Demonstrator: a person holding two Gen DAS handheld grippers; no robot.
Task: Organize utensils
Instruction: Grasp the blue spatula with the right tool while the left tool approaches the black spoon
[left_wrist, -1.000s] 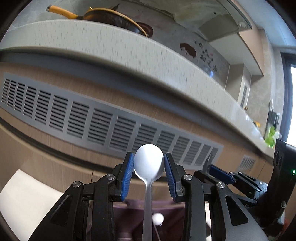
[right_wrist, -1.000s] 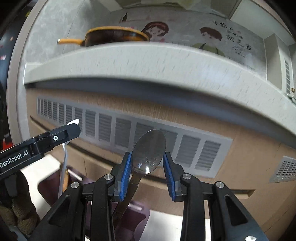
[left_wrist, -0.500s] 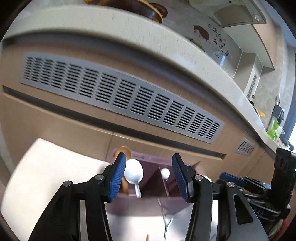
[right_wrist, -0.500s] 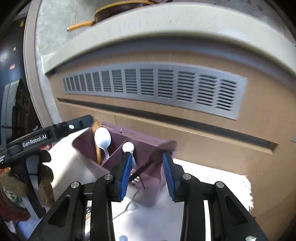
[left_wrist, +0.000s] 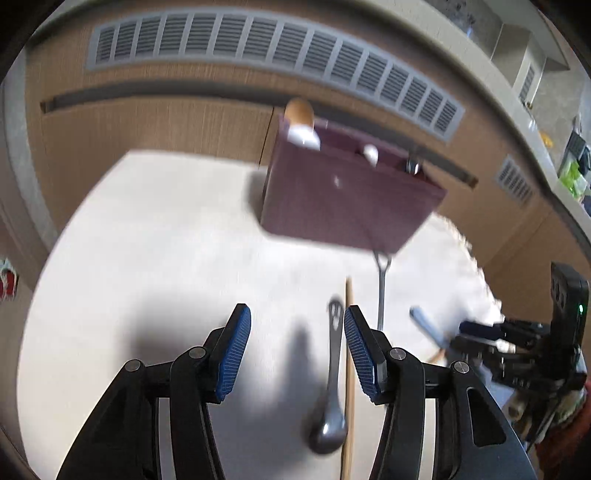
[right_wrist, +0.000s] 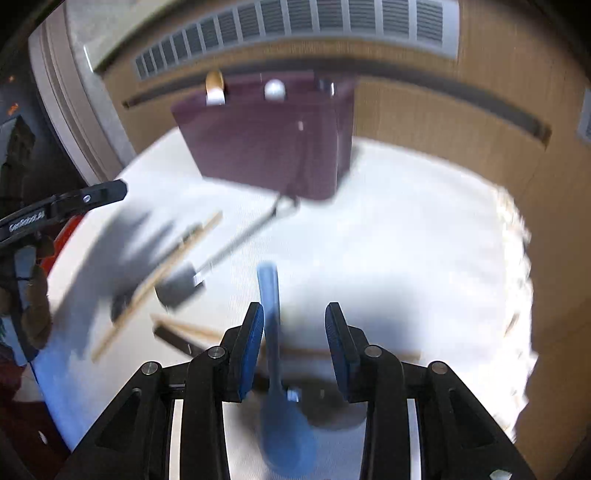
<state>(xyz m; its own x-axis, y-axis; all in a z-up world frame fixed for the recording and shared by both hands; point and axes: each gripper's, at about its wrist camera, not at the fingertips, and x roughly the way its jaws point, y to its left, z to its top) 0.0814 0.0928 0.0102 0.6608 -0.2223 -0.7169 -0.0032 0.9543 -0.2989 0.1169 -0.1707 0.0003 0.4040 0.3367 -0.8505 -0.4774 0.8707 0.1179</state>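
The purple utensil holder (left_wrist: 343, 195) (right_wrist: 266, 147) stands at the back of the white cloth, with a wooden spoon, white spoons and a metal one upright in it. My left gripper (left_wrist: 296, 314) is open, tilted down over a dark metal spoon (left_wrist: 330, 387) lying by its right finger, beside a wooden chopstick (left_wrist: 347, 369). My right gripper (right_wrist: 294, 310) is open above a blue spoon (right_wrist: 273, 332), whose handle runs close along the left pad without being pinched. Both views are motion-blurred.
On the white cloth (left_wrist: 166, 240) lie a thin metal utensil (left_wrist: 380, 295) with a black handle (right_wrist: 181, 284) and wooden chopsticks (right_wrist: 159, 280). A wooden cabinet front with a vent grille (left_wrist: 258, 40) rises behind the holder. The cloth's frayed edge (right_wrist: 517, 229) is on the right.
The left jaws widened and let go of the white spoon, which now stands in the holder. The right's metal spoon is in the holder too. Both grippers tipped down toward the cloth.
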